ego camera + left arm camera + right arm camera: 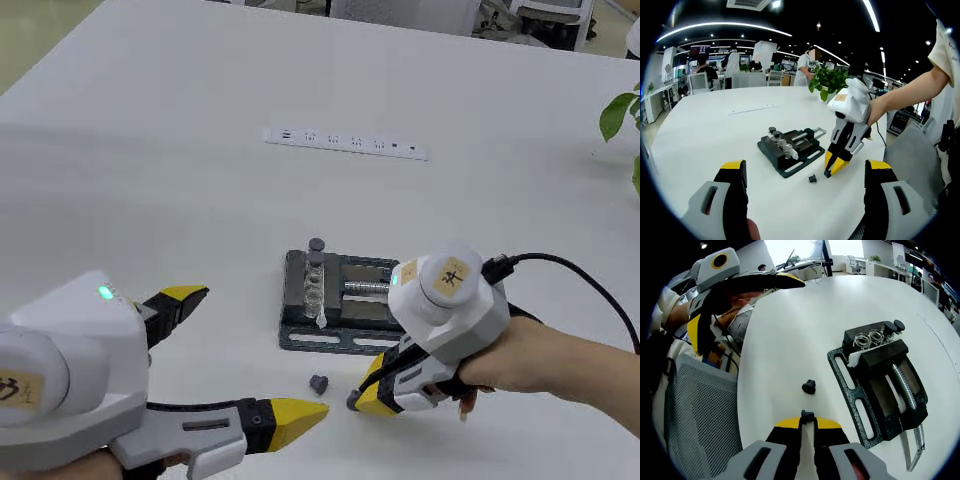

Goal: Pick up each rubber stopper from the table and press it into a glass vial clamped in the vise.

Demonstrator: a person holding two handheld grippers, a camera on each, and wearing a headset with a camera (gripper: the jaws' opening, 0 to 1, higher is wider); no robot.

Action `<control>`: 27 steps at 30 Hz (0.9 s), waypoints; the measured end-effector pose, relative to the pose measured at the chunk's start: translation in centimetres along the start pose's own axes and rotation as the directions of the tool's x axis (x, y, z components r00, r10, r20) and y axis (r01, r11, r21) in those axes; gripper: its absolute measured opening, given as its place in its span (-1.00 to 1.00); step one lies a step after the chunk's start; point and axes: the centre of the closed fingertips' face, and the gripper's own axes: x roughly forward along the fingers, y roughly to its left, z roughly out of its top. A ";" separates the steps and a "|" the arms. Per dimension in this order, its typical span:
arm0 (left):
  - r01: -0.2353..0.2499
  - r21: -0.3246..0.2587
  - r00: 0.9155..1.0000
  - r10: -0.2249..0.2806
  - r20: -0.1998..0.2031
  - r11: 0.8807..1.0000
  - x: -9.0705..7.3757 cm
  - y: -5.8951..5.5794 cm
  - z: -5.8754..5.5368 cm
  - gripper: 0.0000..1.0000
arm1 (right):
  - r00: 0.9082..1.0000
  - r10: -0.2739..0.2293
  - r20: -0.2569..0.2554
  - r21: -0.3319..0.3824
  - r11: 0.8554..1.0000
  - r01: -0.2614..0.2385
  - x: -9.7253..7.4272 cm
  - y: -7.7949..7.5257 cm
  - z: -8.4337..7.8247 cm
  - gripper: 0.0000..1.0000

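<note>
Wide white bench (pixel 150 200). White power strip (pixel 345 143) lying on bench. Leafy potted plant (pixel 827 82) at bench's edge. Grey mesh chair (pixel 695 410) beside bench. Black ceiling (pixel 790 15) above bench, long curved light strips (pixel 725 23) lit. Office chairs (pixel 699 82), standing people (pixel 804 72) beyond bench.

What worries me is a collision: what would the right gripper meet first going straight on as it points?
Probably the loose stopper on the table, just ahead of the right gripper in its own view; since it tilts downward, the table could come first.

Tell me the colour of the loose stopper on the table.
Dark grey; the stopper shows best in the right gripper view.
</note>
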 end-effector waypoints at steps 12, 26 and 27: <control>0.013 0.000 1.000 -0.013 0.012 1.000 0.2 -0.3 0.6 0.91 | 0.966 -0.012 0.257 0.304 0.950 -0.069 -3.1 -0.5 3.0 -0.93; 0.077 0.012 0.994 -0.078 0.076 0.997 0.4 -1.7 3.3 0.57 | 0.787 0.027 0.617 0.501 0.758 -0.418 -9.3 1.6 7.4 -0.94; 0.077 0.013 0.993 -0.078 0.083 0.997 0.4 -1.7 3.6 0.55 | 0.774 0.016 0.633 0.508 0.745 -0.431 -9.6 1.5 7.6 -0.94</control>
